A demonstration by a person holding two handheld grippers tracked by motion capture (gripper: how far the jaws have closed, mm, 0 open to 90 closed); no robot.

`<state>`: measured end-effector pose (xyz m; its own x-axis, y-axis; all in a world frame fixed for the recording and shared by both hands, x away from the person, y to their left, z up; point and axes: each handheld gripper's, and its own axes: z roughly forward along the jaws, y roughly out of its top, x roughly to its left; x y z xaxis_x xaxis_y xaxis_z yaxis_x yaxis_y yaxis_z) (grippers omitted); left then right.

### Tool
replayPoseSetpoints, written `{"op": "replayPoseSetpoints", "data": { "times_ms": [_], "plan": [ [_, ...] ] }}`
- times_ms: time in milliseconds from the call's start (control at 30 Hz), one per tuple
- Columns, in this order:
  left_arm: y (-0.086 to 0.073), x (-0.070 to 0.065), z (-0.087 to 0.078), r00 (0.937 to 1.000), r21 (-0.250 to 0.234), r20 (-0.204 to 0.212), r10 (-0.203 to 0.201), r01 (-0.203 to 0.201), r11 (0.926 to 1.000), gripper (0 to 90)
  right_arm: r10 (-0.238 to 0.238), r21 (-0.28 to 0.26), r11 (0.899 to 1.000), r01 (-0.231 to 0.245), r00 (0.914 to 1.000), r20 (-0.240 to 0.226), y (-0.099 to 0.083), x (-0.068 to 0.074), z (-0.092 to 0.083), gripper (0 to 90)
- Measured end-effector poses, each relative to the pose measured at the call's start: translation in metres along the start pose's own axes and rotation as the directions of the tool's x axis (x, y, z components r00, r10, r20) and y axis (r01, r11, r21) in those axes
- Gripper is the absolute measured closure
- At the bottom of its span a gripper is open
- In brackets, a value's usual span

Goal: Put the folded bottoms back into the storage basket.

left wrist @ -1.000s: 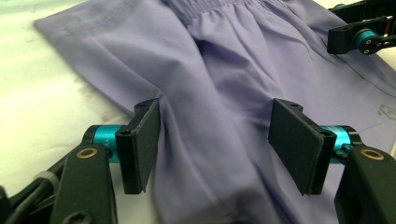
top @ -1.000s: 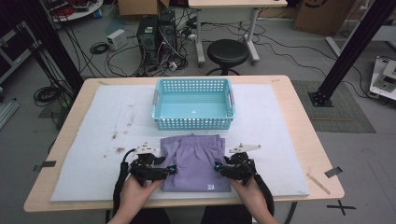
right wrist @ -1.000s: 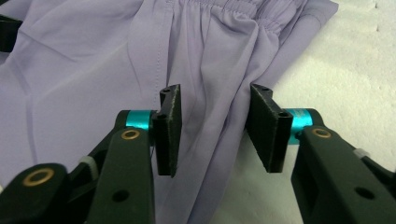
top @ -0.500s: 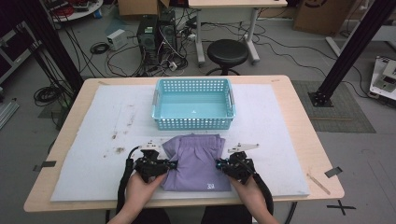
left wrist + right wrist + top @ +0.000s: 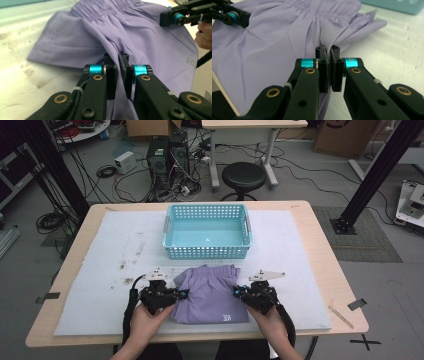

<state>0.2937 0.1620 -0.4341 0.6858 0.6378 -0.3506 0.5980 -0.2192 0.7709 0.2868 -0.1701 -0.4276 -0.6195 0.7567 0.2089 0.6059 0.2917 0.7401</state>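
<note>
At lower centre of the high view, the shorts [image 5: 211,295] lie on the worktop [image 5: 100,255], each side edge pinched by closed left fingers [image 5: 110,75] and right fingers [image 5: 324,72]; lifting should be done evenly.

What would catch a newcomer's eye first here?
The purple shorts at the table's near edge, pinched at each side by the left claw and right claw, both just closed on the cloth. Behind them stands an empty teal basket on the white mat.
</note>
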Motion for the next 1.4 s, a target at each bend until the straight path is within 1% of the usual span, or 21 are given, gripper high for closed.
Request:
{"op": "replayPoseSetpoints", "data": {
  "times_ms": [233,300,367,433,533,633,767,833,900,933,1000,1033,1067,1133,1167,1200,1233,1267,1300,1333,1400],
  "plan": [
    [0.013,-0.006,-0.017,0.9991,-0.057,-0.002,0.042,-0.042,0.9975,86.1,-0.011,-0.057,0.998,0.010,0.9998,-0.014,0.009,0.004,-0.014,87.9],
    [0.017,-0.007,-0.022,0.9984,-0.065,-0.005,0.057,-0.057,0.9962,86.1,-0.022,-0.083,0.996,0.021,0.9996,-0.016,0.013,0.007,-0.018,87.9],
    [0.022,-0.009,-0.027,0.9975,-0.079,-0.004,0.071,-0.071,0.9944,86.1,-0.027,-0.092,0.995,0.025,0.9994,-0.020,0.017,0.009,-0.021,88.0],
    [0.028,-0.010,-0.031,0.9969,-0.081,-0.008,0.079,-0.079,0.9936,86.1,-0.029,-0.109,0.994,0.026,0.9992,-0.025,0.023,0.010,-0.025,88.0],
    [0.039,-0.010,-0.037,0.9956,-0.099,-0.011,0.094,-0.094,0.9906,86.1,-0.034,-0.133,0.991,0.030,0.9989,-0.032,0.034,0.010,-0.030,88.1],
    [0.051,-0.009,-0.042,0.9939,-0.114,-0.016,0.109,-0.110,0.9873,86.1,-0.044,-0.159,0.987,0.038,0.9984,-0.034,0.049,0.009,-0.035,88.1],
    [0.070,-0.006,-0.046,0.9916,-0.131,-0.032,0.125,-0.128,0.9830,86.1,-0.055,-0.184,0.982,0.050,0.9983,-0.019,0.072,0.006,-0.038,88.1],
    [0.081,-0.002,-0.047,0.9902,-0.148,-0.043,0.132,-0.137,0.9794,86.1,-0.057,-0.193,0.980,0.053,0.9983,-0.013,0.083,0.003,-0.038,88.1],
    [0.093,0.002,-0.048,0.9875,-0.168,-0.063,0.144,-0.153,0.9738,86.1,-0.052,-0.204,0.978,0.050,0.9986,-0.008,0.097,0.000,-0.036,88.1],
    [0.100,0.004,-0.048,0.9859,-0.174,-0.073,0.151,-0.162,0.9714,86.1,-0.060,-0.210,0.976,0.060,0.9982,0.005,0.103,-0.002,-0.035,88.1],
    [0.114,0.009,-0.047,0.9829,-0.183,-0.090,0.160,-0.175,0.9674,86.1,-0.060,-0.214,0.975,0.065,0.9978,0.028,0.117,-0.007,-0.031,88.1],
    [0.121,0.012,-0.045,0.9813,-0.184,-0.104,0.162,-0.179,0.9666,86.1,-0.061,-0.215,0.974,0.069,0.9971,0.046,0.124,-0.010,-0.027,88.1],
    [0.129,0.015,-0.042,0.9782,-0.183,-0.117,0.172,-0.191,0.9644,86.1,-0.058,-0.219,0.973,0.069,0.9967,0.056,0.131,-0.013,-0.024,88.1],
    [0.142,0.021,-0.037,0.9716,-0.181,-0.146,0.187,-0.212,0.9605,86.1,-0.046,-0.231,0.971,0.062,0.9961,0.076,0.145,-0.020,-0.018,88.1],
    [0.146,0.024,-0.035,0.9701,-0.185,-0.154,0.187,-0.215,0.9591,86.1,-0.042,-0.236,0.970,0.062,0.9951,0.089,0.152,-0.023,-0.015,88.1],
    [0.152,0.029,-0.031,0.9706,-0.191,-0.156,0.183,-0.211,0.9586,86.1,-0.041,-0.241,0.968,0.064,0.9945,0.097,0.157,-0.026,-0.012,88.1],
    [0.158,0.035,-0.026,0.9685,-0.190,-0.168,0.184,-0.215,0.9580,86.1,-0.036,-0.240,0.969,0.061,0.9935,0.108,0.164,-0.029,-0.008,88.1],
    [0.163,0.039,-0.021,0.9618,-0.177,-0.189,0.198,-0.232,0.9564,86.1,-0.032,-0.234,0.970,0.061,0.9916,0.125,0.172,-0.034,-0.002,88.1],
    [0.166,0.042,-0.018,0.9573,-0.173,-0.201,0.207,-0.243,0.9545,86.1,-0.028,-0.237,0.970,0.060,0.9907,0.133,0.178,-0.039,0.002,88.1],
    [0.170,0.048,-0.014,0.9568,-0.172,-0.206,0.205,-0.242,0.9550,86.1,-0.021,-0.237,0.970,0.053,0.9905,0.136,0.182,-0.042,0.006,88.1],
    [0.179,0.062,-0.003,0.9576,-0.175,-0.211,0.196,-0.234,0.9564,86.1,-0.019,-0.233,0.971,0.059,0.9855,0.168,0.193,-0.051,0.019,88.1]
  ]
}}
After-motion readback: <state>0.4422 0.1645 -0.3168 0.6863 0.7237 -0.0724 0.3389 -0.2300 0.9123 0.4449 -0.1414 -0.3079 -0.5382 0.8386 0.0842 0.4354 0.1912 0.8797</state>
